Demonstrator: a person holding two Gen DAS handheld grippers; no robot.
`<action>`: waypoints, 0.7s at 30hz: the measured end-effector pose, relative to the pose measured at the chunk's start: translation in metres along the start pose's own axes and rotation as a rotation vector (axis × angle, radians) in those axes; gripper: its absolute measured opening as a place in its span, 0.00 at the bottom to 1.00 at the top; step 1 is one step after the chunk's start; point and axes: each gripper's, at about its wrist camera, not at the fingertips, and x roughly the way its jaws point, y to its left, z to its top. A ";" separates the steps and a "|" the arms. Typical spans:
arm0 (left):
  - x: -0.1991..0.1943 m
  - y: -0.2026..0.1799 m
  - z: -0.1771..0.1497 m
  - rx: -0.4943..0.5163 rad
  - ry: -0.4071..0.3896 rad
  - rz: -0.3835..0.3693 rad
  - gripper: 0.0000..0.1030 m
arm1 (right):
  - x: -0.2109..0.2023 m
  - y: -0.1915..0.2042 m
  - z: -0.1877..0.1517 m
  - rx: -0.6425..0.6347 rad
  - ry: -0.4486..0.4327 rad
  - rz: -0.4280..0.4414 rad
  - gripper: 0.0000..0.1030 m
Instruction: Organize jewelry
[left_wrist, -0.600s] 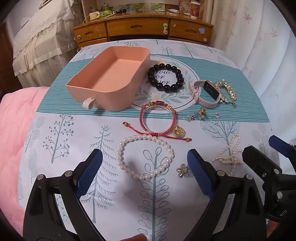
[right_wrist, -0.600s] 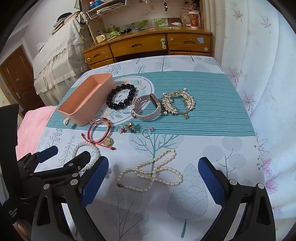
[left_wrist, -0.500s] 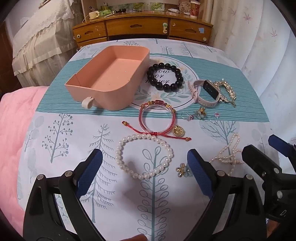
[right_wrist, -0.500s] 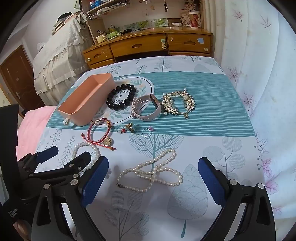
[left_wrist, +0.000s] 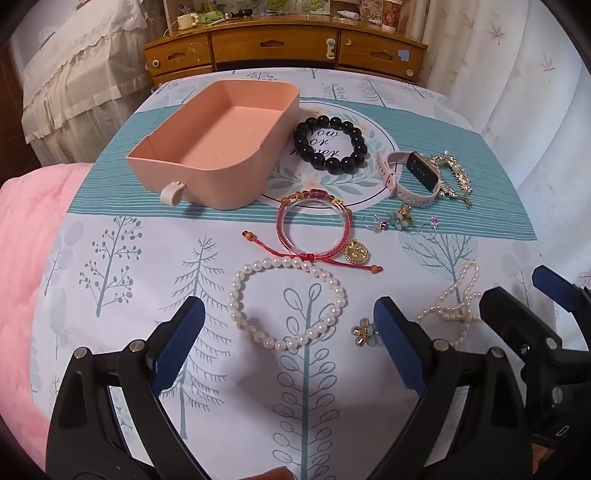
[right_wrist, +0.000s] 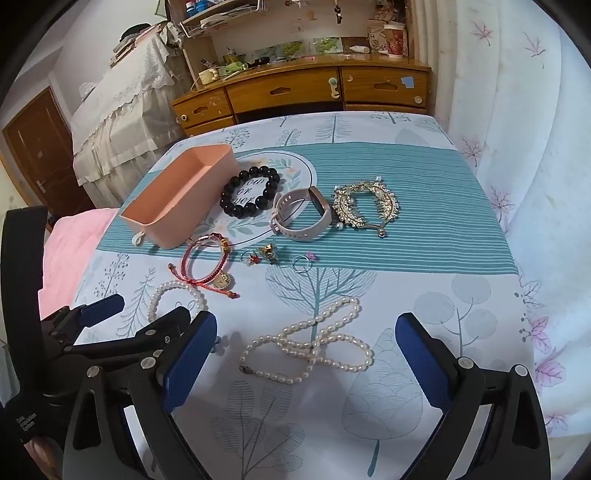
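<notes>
An empty pink tray (left_wrist: 221, 184) (right_wrist: 173, 225) sits at the back left of the cloth. Beside it lie a black bead bracelet (left_wrist: 330, 147) (right_wrist: 249, 195), a pale pink watch (left_wrist: 410, 181) (right_wrist: 299, 218) and a gold hair comb (left_wrist: 452, 175) (right_wrist: 365, 205). Nearer lie a red cord bracelet (left_wrist: 314, 230) (right_wrist: 205, 266), small rings (left_wrist: 391, 221) (right_wrist: 273, 256), a pearl bracelet (left_wrist: 288, 302) (right_wrist: 177, 299), a flower charm (left_wrist: 364, 330) and a pearl necklace (left_wrist: 456, 299) (right_wrist: 310, 343). My left gripper (left_wrist: 288, 343) is open just short of the pearl bracelet. My right gripper (right_wrist: 306, 358) is open around the pearl necklace.
The table wears a white and teal tree-print cloth (left_wrist: 110, 258) (right_wrist: 443, 295). A pink blanket (left_wrist: 22, 240) lies off its left edge. A wooden dresser (left_wrist: 284, 48) (right_wrist: 303, 88) stands behind, a curtain (right_wrist: 517, 110) to the right.
Both grippers have barely moved; the left view has shifted very slightly. No jewelry has moved.
</notes>
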 end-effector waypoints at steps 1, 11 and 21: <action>0.000 0.000 0.000 -0.001 0.000 0.002 0.89 | 0.000 0.000 0.000 0.001 0.000 0.001 0.96; -0.006 0.002 0.001 -0.001 -0.010 0.004 0.89 | -0.007 -0.001 -0.005 -0.016 -0.015 0.002 0.96; -0.018 0.002 -0.003 0.005 -0.033 -0.004 0.89 | -0.024 -0.005 -0.013 -0.011 -0.026 -0.006 0.91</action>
